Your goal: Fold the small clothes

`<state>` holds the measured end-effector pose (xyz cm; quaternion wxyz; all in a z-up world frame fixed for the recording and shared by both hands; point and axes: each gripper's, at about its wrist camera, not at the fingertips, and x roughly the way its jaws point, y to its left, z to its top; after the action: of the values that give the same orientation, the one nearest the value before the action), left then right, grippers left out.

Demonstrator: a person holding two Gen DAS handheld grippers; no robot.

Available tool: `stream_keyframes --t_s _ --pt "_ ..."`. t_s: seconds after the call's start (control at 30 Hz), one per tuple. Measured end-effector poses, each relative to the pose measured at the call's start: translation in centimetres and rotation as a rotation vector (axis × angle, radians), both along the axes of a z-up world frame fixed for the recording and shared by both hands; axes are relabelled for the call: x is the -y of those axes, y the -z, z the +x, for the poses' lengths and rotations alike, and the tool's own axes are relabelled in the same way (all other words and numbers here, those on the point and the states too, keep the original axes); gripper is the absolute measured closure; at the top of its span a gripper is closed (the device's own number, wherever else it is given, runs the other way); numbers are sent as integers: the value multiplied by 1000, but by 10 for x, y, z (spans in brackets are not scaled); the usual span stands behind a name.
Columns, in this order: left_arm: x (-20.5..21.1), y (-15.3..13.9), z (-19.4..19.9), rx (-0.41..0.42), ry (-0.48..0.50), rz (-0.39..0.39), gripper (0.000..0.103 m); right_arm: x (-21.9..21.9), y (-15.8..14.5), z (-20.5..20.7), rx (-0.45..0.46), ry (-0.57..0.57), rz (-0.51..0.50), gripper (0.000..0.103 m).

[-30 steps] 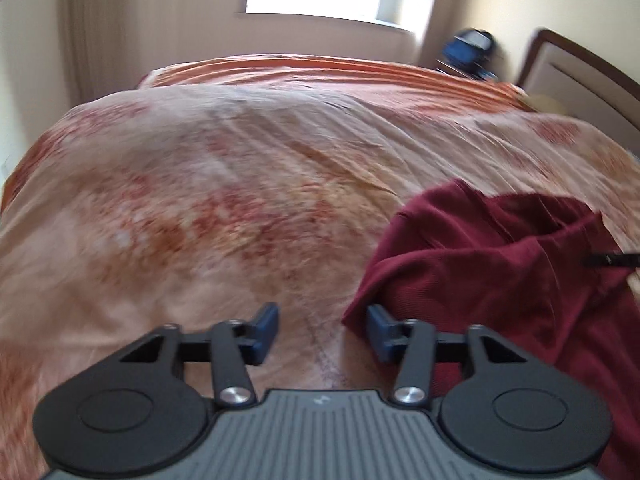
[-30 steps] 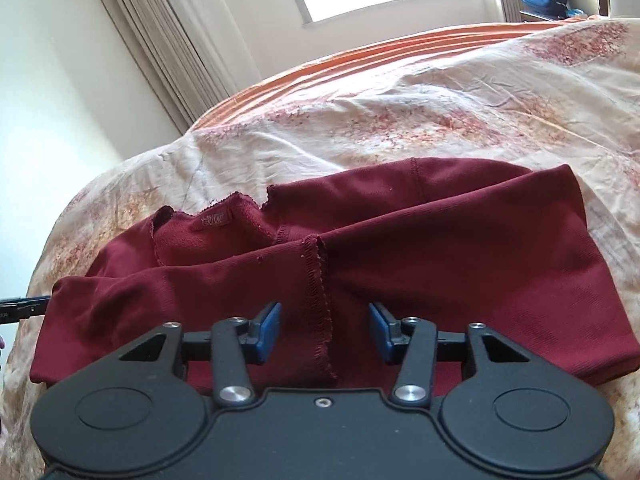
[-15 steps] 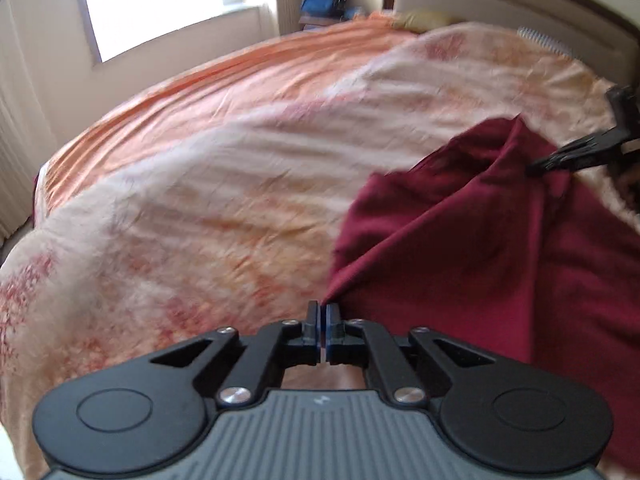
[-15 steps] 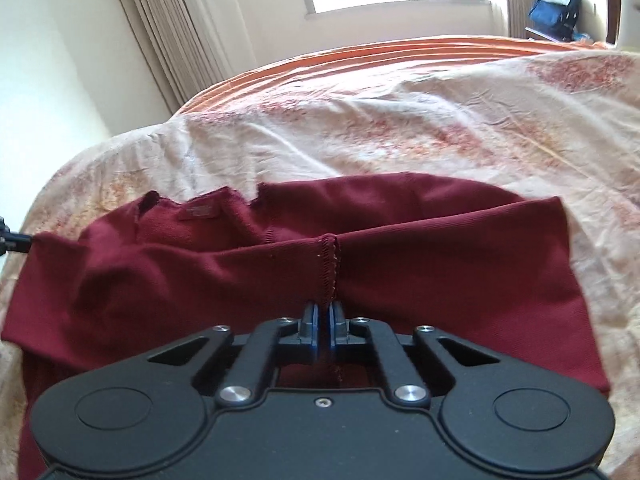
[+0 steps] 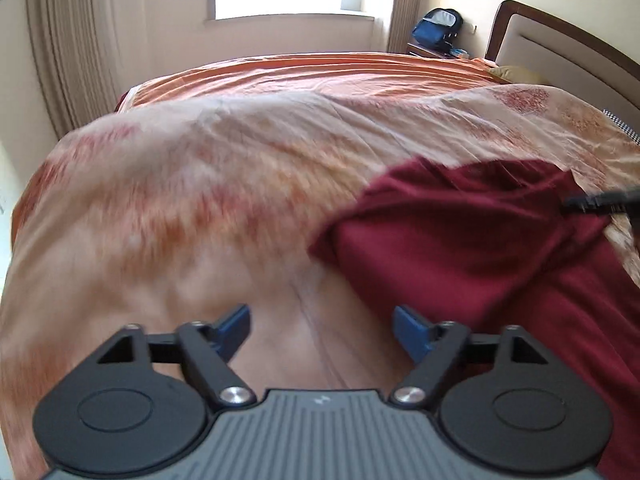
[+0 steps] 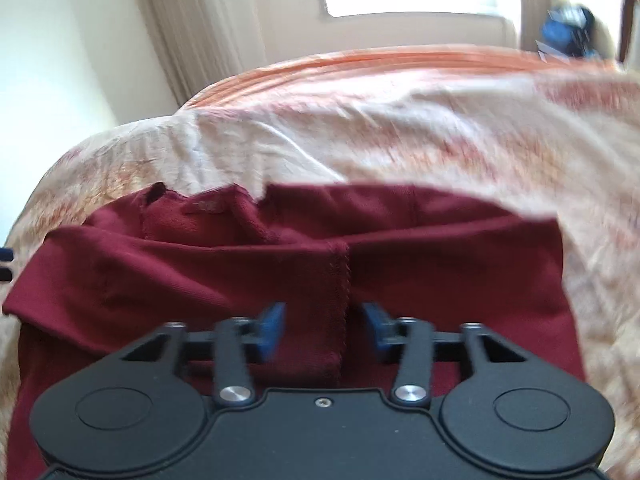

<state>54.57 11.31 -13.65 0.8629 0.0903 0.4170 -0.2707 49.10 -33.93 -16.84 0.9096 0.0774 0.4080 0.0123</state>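
Observation:
A dark red garment (image 5: 480, 240) lies folded over on the bed, to the right in the left wrist view. In the right wrist view the garment (image 6: 200, 272) fills the lower half, with its neck label toward the far left and a hemmed edge (image 6: 338, 300) running down the middle. My left gripper (image 5: 322, 328) is open and empty over bare bedspread, just left of the garment's edge. My right gripper (image 6: 324, 330) is open, its jaws on either side of the hemmed edge, holding nothing. The right gripper's tip (image 5: 600, 200) shows at the garment's far corner.
The bed has a peach and orange patterned bedspread (image 5: 200, 200). A wooden headboard (image 5: 560, 52) is at the right. A blue bag (image 5: 438, 30) sits by the window wall. Curtains (image 6: 200, 40) hang at the left. The views are motion blurred.
Both grippers were shut on the garment's edges half a second ago; now both have opened and let go. The garment lies folded on the bed.

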Motion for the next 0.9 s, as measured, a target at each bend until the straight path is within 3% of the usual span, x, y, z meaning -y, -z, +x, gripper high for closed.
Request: stream_keyframes --t_s 0.03,0.13,0.23,0.33,0.47,0.6,0.67,0.7,0.73,0.8,0.9 --pt "1 3 -15 21 3 7 15 -5 -5 0 18 -34 -13 32" --pt "18 21 -44 69 28 70 18 -27 -15 16 40 -169 -18 31" --pt "35 35 -55 129 38 122 38 -63 -22 51 45 -331 26 35" --pt "40 39 -55 150 18 60 42 -110 -26 92 42 -492 74 46" --pt "43 42 -54 195 -21 41 48 -171 -23 140 39 -642 116 53" --pt "46 41 -52 193 -43 31 76 -227 -17 178 -16 -787 121 56" --pt "48 39 -54 201 -43 15 82 -249 -13 192 -81 -850 131 56" --pt "49 39 -55 207 -48 15 88 -257 -10 198 -108 -877 135 60" --pt "49 38 -56 211 -57 10 102 -263 -7 198 -129 -905 126 75" --pt "48 37 -58 224 -92 0 103 -272 -5 196 -159 -945 89 95" --pt "45 35 -61 229 -138 -34 103 -271 -8 192 -148 -955 87 99"
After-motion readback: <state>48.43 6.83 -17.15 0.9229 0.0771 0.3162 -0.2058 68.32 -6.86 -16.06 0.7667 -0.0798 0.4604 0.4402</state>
